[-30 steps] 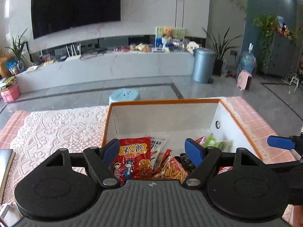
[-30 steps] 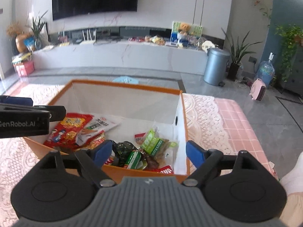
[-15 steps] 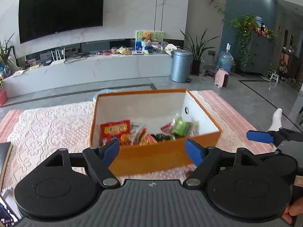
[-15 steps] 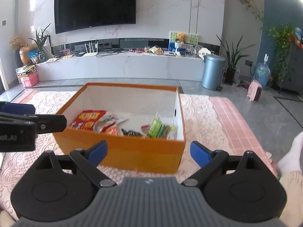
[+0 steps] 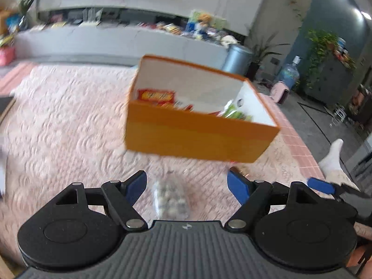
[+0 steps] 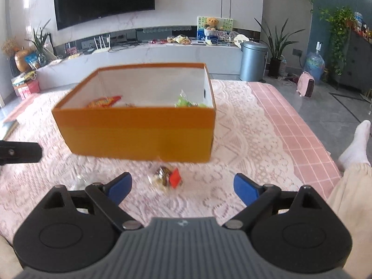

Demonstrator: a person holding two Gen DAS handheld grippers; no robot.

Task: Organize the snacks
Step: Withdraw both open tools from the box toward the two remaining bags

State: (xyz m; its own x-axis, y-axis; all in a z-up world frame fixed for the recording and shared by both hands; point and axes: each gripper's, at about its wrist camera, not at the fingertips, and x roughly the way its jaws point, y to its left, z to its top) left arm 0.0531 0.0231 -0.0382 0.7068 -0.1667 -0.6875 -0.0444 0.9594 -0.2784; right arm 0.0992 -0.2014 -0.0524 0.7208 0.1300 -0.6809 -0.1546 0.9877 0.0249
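Observation:
An orange box (image 5: 197, 137) (image 6: 139, 134) with white inner walls stands on the lace cloth, with red and green snack packets (image 6: 104, 101) inside. My left gripper (image 5: 187, 184) is open, and a clear bag of pale round sweets (image 5: 171, 197) lies on the cloth between its blue fingertips, untouched. My right gripper (image 6: 182, 186) is open too, with a small clear packet with a red corner (image 6: 166, 177) on the cloth just ahead between its fingers. The left gripper's finger (image 6: 21, 152) shows at the left edge of the right wrist view.
The table under a white lace cloth (image 6: 244, 139) has a pink checked border at the right. A person's leg in a white sock (image 6: 355, 144) is at the right. Behind are a TV wall, a long white cabinet (image 6: 151, 53) and a grey bin (image 6: 252, 61).
Both grippers drew back out of the box and sank toward the cloth in front of it. The loose sweets bag and the small packet have come into view between the fingers.

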